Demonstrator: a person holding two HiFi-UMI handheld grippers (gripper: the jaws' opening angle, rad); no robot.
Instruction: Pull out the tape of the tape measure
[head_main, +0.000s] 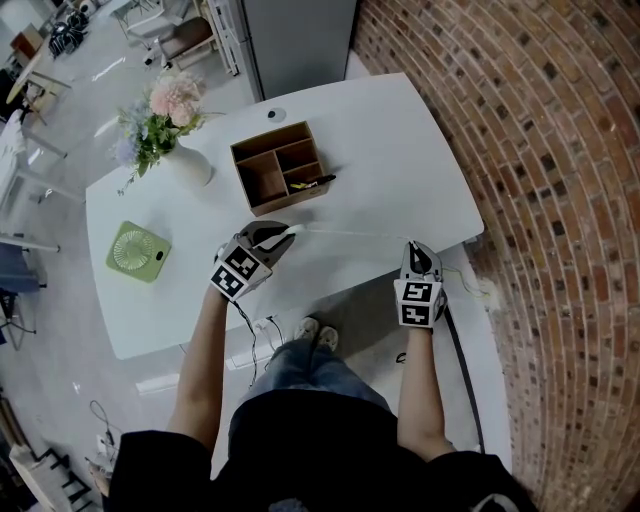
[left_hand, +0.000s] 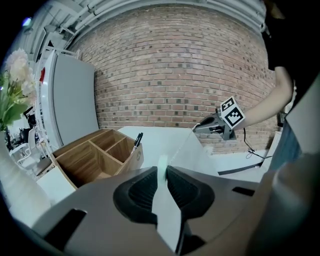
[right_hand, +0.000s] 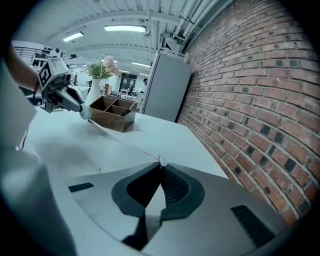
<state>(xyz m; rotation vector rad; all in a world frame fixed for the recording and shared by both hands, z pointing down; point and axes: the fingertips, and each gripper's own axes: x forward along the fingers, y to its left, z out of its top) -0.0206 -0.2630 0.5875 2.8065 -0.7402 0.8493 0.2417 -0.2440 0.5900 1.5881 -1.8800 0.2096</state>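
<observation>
Tape (head_main: 350, 233) drawn well out; pull prob. partway.
My L tongs (head_main: 272, 238) clamp the tape measure (left_hand: 162, 170) just before the wooden box (head_main: 280, 165); R tongs (right_hand: 160, 165) pinch tape's tip, well right of it.

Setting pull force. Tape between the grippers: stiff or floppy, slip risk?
Likely floppy: the tape is a thin strip, straight only while pulled between the tape measure in the left gripper and the right gripper. May slip: only its tip sits in the right jaws.
</observation>
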